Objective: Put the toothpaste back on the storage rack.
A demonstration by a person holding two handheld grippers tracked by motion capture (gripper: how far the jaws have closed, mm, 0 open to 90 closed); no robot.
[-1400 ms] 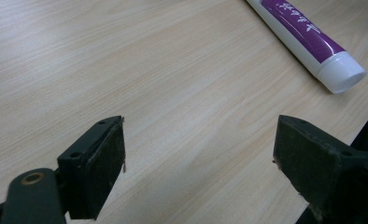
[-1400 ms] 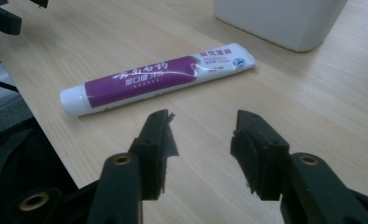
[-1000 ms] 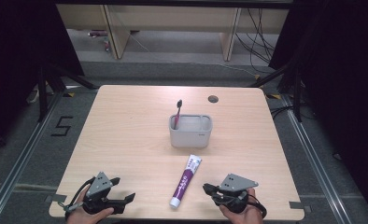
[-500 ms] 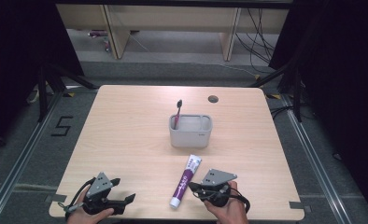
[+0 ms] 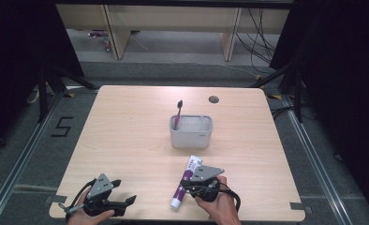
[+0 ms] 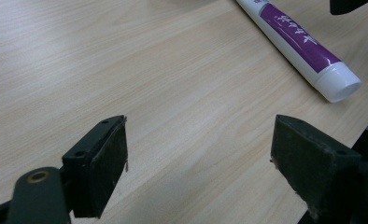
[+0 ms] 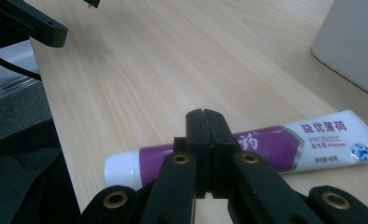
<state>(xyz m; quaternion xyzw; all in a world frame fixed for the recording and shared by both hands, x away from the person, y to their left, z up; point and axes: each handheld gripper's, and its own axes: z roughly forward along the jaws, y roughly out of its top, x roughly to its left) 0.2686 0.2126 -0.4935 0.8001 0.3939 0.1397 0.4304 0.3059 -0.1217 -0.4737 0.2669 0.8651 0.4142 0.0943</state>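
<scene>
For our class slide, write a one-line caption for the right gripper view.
Shut right gripper poised in front of a purple toothpaste tube lying on the wooden table.

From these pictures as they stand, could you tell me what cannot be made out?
- Toothpaste tube: its middle is hidden behind the shut right gripper in the right gripper view; contact cannot be told.
- Toothbrush: lower handle hidden inside the grey holder, high view.
- Tube's far end: cut off by the top edge, left gripper view.
</scene>
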